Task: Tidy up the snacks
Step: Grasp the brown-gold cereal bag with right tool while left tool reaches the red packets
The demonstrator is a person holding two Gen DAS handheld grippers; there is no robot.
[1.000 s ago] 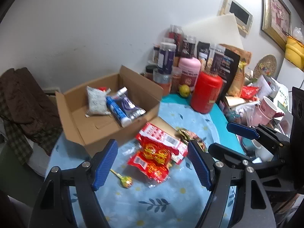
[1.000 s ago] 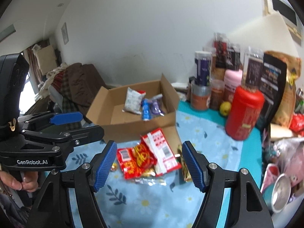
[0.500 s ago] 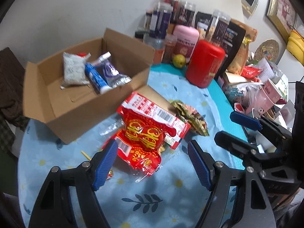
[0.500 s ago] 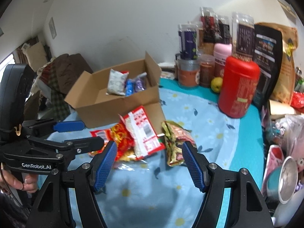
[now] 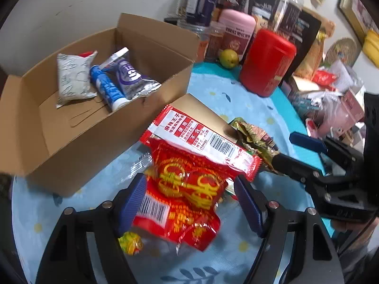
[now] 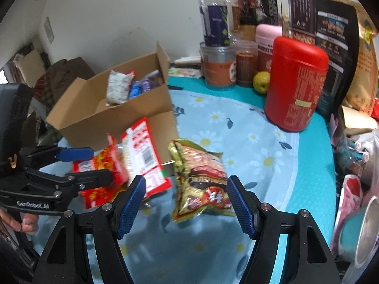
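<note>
A red snack packet with gold characters (image 5: 189, 189) lies on the blue daisy tablecloth, between the fingers of my open left gripper (image 5: 190, 204); the pads do not press on it. A red-and-white packet (image 5: 201, 137) overlaps its far end. A gold-green packet (image 6: 201, 177) lies flat between the fingers of my open right gripper (image 6: 186, 203). The cardboard box (image 5: 71, 142) stands open at the left and holds a white packet (image 5: 73, 75), a blue tube (image 5: 106, 90) and a purple packet (image 5: 130, 75). Each view shows the other gripper: the right gripper (image 5: 291, 151) and the left gripper (image 6: 92, 165).
A wrapped lollipop (image 5: 130, 239) lies by my left finger. A red canister (image 6: 296, 82), a pink canister (image 5: 236, 33), tall jars, a green fruit (image 6: 261, 82) and snack bags crowd the back. Cups and clutter (image 6: 355, 201) fill the right edge. Blue cloth (image 6: 260, 142) shows between.
Both grippers have come down and forward onto the packets, which now sit between their fingers. The jaws keep the same width. Nothing has been gripped or shifted.
</note>
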